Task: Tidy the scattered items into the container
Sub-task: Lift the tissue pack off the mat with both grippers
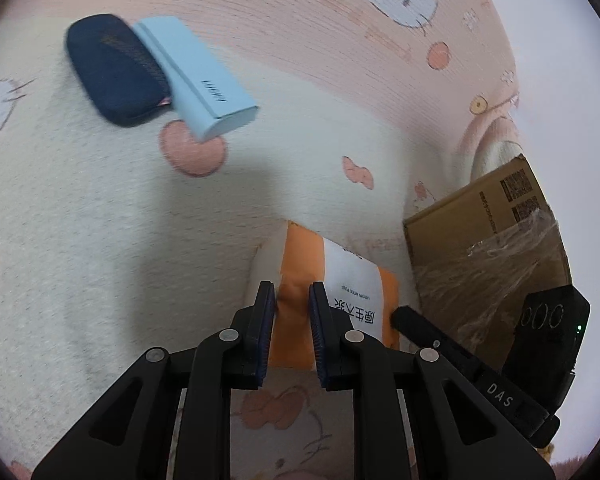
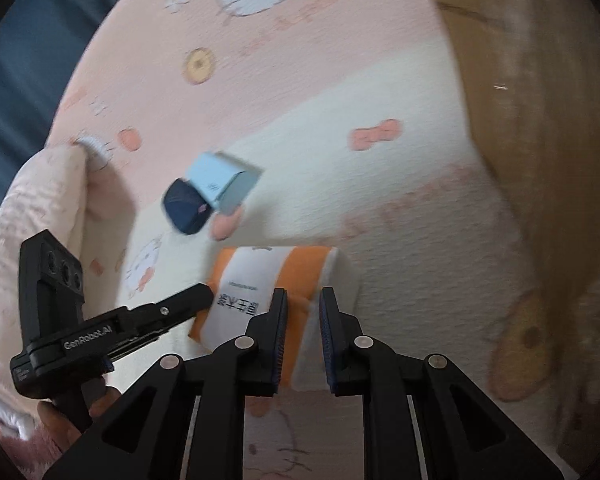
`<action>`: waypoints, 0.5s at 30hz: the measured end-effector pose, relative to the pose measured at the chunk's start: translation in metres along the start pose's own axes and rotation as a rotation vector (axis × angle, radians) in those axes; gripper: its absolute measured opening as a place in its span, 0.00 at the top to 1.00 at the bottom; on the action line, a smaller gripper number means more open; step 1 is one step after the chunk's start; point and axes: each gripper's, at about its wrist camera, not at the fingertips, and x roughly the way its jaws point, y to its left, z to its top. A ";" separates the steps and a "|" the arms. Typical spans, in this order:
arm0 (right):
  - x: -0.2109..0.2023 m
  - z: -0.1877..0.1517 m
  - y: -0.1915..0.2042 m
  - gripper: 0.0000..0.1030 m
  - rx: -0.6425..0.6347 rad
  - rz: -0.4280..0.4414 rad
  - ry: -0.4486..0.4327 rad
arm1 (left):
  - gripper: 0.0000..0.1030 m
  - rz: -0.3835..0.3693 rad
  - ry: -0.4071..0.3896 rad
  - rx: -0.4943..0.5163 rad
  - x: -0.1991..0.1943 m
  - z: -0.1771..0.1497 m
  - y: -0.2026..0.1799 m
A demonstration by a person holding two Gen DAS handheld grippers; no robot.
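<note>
An orange and white tissue pack (image 1: 332, 292) (image 2: 260, 280) lies on the patterned blanket. My left gripper (image 1: 292, 296) is shut on one end of it. My right gripper (image 2: 303, 300) is shut on the other end. Each gripper shows in the other's view, the right one (image 1: 404, 318) and the left one (image 2: 200, 294). A dark blue pouch (image 1: 112, 72) (image 2: 186, 208) and a light blue box (image 1: 200, 76) (image 2: 224, 182) lie touching each other farther off. A brown cardboard box (image 1: 488, 248) stands at the right.
The pink and white cartoon blanket (image 1: 100, 240) (image 2: 380, 200) covers the surface. A folded edge of blanket (image 2: 40, 200) rises at the left. The cardboard box wall (image 2: 540, 120) fills the right side of the right wrist view, blurred.
</note>
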 end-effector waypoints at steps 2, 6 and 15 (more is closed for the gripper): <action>0.000 -0.001 -0.001 0.72 -0.006 -0.001 0.017 | 0.81 0.003 0.010 0.008 0.001 0.000 -0.003; 0.005 -0.007 -0.003 0.59 0.034 -0.004 0.023 | 0.68 -0.054 0.072 0.011 0.002 -0.001 -0.006; 0.008 -0.008 -0.006 0.58 0.054 0.004 0.016 | 0.56 -0.045 0.093 -0.013 0.010 -0.003 -0.005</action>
